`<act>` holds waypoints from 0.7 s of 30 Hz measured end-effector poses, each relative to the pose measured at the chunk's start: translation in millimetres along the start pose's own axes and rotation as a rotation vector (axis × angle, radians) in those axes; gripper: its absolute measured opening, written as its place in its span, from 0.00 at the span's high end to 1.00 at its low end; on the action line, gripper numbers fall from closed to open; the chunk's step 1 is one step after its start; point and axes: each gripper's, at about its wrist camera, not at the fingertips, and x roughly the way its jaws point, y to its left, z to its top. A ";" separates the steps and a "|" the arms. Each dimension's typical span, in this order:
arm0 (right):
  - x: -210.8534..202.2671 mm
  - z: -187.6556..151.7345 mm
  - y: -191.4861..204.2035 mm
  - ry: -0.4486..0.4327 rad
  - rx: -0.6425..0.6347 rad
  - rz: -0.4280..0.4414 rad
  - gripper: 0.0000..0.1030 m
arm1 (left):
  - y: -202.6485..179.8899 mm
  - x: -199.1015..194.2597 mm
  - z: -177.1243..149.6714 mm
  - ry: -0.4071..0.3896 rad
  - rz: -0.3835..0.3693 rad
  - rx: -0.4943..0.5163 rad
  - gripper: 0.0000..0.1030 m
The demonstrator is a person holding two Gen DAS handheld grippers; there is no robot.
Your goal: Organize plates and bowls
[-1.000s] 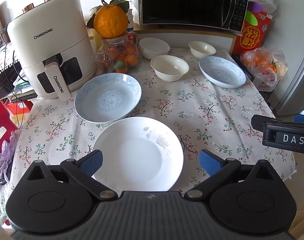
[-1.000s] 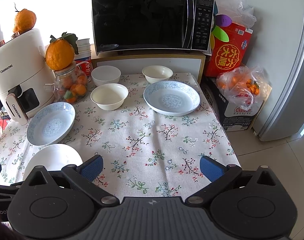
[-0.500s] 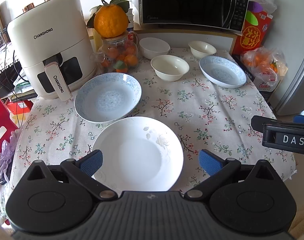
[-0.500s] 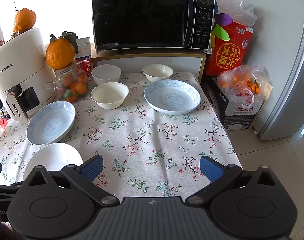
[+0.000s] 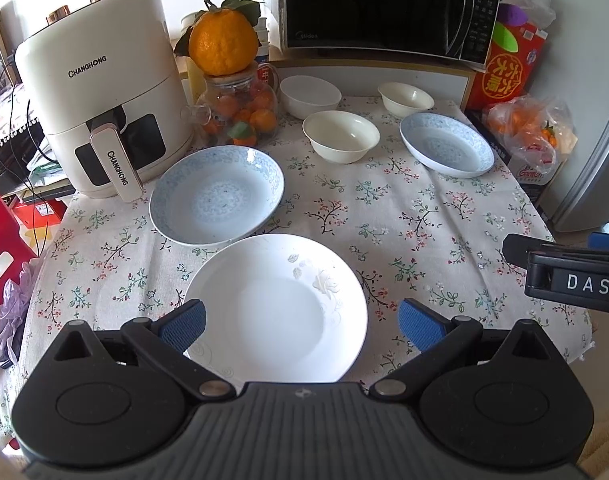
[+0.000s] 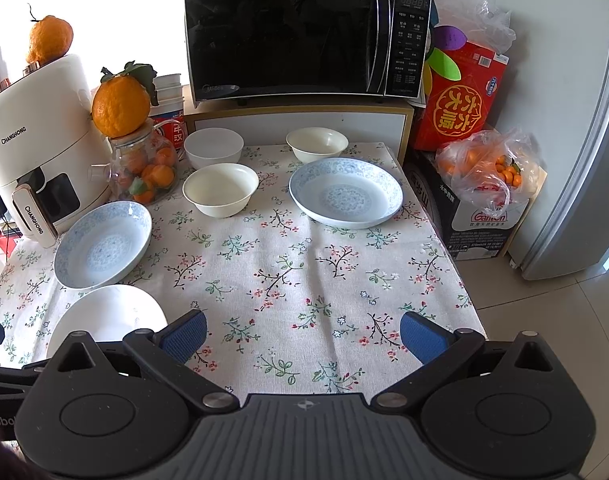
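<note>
Nearest to us, our left gripper [image 5: 300,322] hangs with its jaws spread wide and nothing between them, over the white plate [image 5: 276,308] that lies at the near-left corner of the tabletop [image 5: 404,216]; the gripper body hides the plate's near rim, so we cannot tell how close that rim comes to the table's edge. Our right gripper [image 6: 302,336] is likewise released and empty, over bare floral cloth at the middle of the near edge; in the left wrist view only a black part of it shows at the right border, cut off. From the right wrist view the white plate is half covered by the gripper's own frame. Just beyond the white plate, apparently touching or overlapping its far rim, sits a blue-patterned deep plate [image 5: 217,196] toward the left edge. A second blue-patterned plate [image 6: 346,192] rests toward the far-right corner. Between them, further back, stands a cream bowl [image 6: 221,189], with a white bowl [image 6: 213,147] behind it and another cream bowl [image 6: 317,144] at the far edge, all three apart from each other. At the far-left corner an air fryer [image 5: 100,92] carries an orange whose top is cropped, and beside it a glass jar [image 5: 240,114] of small fruit bears a large orange [image 5: 223,46]. A microwave [image 6: 304,40] stands behind the table on a shelf; the containers stacked to its left are mostly hidden by that orange's leaves.
</note>
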 end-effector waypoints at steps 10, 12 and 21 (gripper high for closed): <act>0.5 -0.5 0.0 0.001 0.002 0.002 0.03 | -0.2 0.5 0.1 -0.001 0.000 0.002 0.00; 0.6 -0.9 0.5 0.002 0.003 0.005 0.03 | -0.3 0.5 0.2 -0.001 0.000 0.003 0.00; 0.3 -0.4 0.9 0.006 0.002 0.009 0.03 | -0.4 0.6 1.8 -0.005 0.002 0.003 0.00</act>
